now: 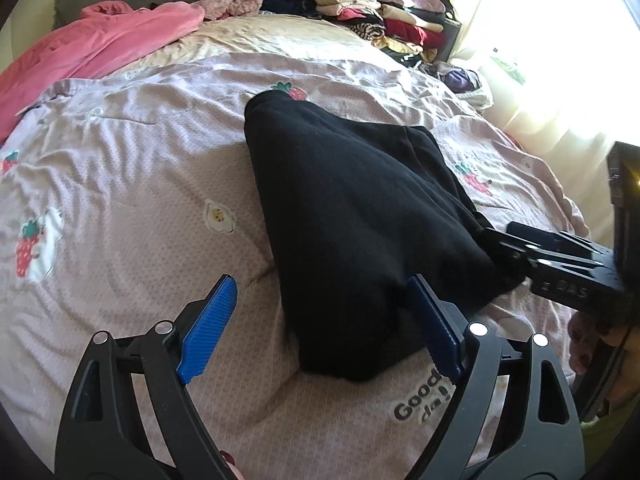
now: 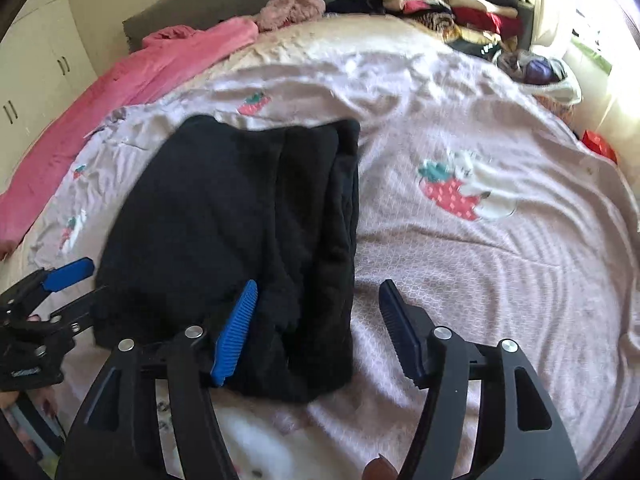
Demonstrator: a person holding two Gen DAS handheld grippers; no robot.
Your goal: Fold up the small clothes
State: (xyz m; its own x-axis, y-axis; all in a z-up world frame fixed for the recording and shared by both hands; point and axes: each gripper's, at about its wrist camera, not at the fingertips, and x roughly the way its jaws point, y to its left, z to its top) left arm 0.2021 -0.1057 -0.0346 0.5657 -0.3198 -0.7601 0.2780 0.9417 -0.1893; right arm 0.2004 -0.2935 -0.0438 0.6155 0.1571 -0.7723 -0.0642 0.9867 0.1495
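A black garment (image 1: 352, 216) lies folded in a thick pad on the pink strawberry-print bedspread (image 1: 132, 168); it also shows in the right wrist view (image 2: 240, 220). My left gripper (image 1: 324, 328) is open, its jaws spread around the garment's near left corner. My right gripper (image 2: 316, 328) is open, its jaws straddling the garment's near right edge. In the left wrist view the right gripper's fingers (image 1: 520, 252) touch the garment's right side. In the right wrist view the left gripper's blue fingertip (image 2: 72, 272) sits by the garment's left edge.
A pink blanket (image 1: 100, 48) lies along the far left of the bed. A stack of folded clothes (image 1: 384, 12) stands at the far right corner by the bright window. A white bag with purple cloth (image 2: 540, 72) lies at the right. The bedspread (image 2: 480, 260) spreads right of the garment.
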